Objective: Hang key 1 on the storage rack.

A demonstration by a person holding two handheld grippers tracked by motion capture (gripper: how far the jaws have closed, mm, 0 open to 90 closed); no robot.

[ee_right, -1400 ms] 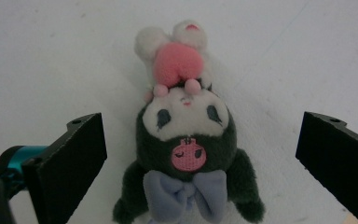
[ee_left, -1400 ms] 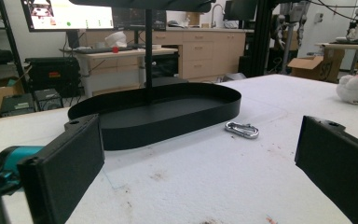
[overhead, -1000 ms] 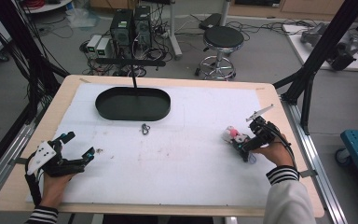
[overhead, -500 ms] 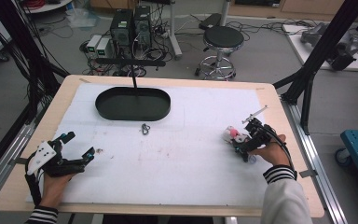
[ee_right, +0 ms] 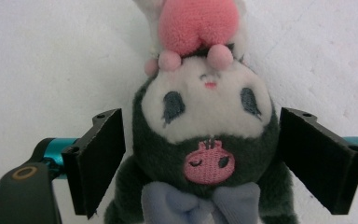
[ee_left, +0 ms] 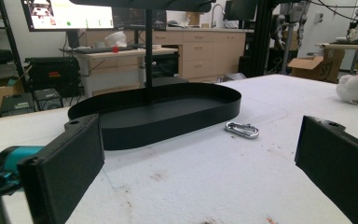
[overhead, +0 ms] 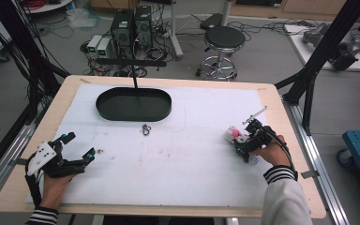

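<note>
A small plush toy [ee_right: 205, 140] with a dark body, white face, pink top and pale blue bow lies on the white table cover at the right [overhead: 233, 134]. My right gripper [ee_right: 200, 154] is open, one jaw on each side of the toy's body, close to its flanks. In the high view this right gripper [overhead: 243, 142] sits just right of the toy, held by a hand in a striped cuff. My left gripper [overhead: 80, 146] rests open at the near left with nothing between its jaws [ee_left: 205, 154].
A black oval tray [overhead: 108, 110] with an upright post stands at the back left [ee_left: 168, 116]. A silver carabiner [overhead: 146, 129] lies in front of it [ee_left: 242, 129]. The plush toy [ee_left: 354, 88] shows far right in the left gripper view.
My right gripper has edged slightly in toward the plush toy. The left gripper has stayed put.
</note>
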